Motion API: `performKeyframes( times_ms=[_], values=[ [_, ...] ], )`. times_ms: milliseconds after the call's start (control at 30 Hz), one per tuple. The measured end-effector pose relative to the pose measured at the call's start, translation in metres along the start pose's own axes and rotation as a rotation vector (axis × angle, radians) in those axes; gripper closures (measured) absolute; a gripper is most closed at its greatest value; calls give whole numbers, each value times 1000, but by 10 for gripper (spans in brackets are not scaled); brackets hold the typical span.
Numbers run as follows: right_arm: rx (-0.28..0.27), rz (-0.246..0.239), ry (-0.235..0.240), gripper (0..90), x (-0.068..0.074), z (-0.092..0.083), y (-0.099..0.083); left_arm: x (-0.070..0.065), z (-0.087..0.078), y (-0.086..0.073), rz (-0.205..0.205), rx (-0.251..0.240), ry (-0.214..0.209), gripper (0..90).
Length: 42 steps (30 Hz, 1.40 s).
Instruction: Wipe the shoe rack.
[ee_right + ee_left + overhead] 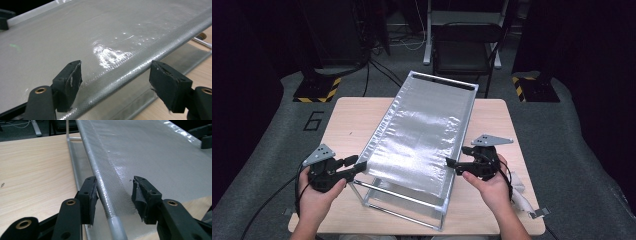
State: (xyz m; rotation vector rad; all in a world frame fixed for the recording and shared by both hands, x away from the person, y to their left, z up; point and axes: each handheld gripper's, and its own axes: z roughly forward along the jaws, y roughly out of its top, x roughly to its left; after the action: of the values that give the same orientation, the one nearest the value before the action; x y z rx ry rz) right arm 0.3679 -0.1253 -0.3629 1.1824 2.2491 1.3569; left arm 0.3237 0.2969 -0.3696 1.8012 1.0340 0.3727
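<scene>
A: What are you working on, and where?

B: A pale wooden table [347, 120] with rounded corners, on grey carpet, with a dark folding chair [464, 47] beyond its far edge. Your metal frame [404, 197], with silvery mesh fabric [422, 132] stretched over its top, runs from the near edge towards the far edge, slightly skewed.

A: How does the fabric look?

B: Finely woven, glossy, wrapped around round tube rails.

A: And your grippers?

B: Your left gripper [352, 165] sits at the frame's near left corner, jaws apart with the fabric-covered rail [100, 187] between them; one pad lies right against it. Your right gripper [454, 164] straddles the opposite rail [140, 71], jaws wide apart, not pressing.
</scene>
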Motion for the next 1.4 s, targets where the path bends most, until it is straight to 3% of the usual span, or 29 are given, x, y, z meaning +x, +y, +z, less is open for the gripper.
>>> performKeyframes(
  times_ms=[267, 467, 533, 767, 800, 900, 1067, 1400],
  values=[
    [0, 5, -13, 249, -4, 9, 7, -12, -8, -9, 4, -13, -7, 548],
    [-7, -6, -34, 246, -8, 13, 9, -20, -11, -12, -2, -8, -58, 552],
    [-9, -3, -40, 249, -8, 12, 9, -21, -11, -10, 10, -1, -53, 554],
    [-24, 8, -19, 259, -9, 3, 6, -15, -4, -1, 33, 5, -31, 498],
    [-19, 7, -18, 259, -8, 2, 5, -14, -3, 1, 16, 3, -34, 489],
    [-16, 2, -13, 259, -4, -2, 2, -8, 2, 9, 19, -12, -17, 462],
    [-7, -12, 4, 260, 3, -8, -4, 3, 18, 20, 11, 0, -13, 432],
    [9, -20, 22, 265, 18, -17, -14, 11, 46, 31, 4, 19, -16, 402]
  ],
)
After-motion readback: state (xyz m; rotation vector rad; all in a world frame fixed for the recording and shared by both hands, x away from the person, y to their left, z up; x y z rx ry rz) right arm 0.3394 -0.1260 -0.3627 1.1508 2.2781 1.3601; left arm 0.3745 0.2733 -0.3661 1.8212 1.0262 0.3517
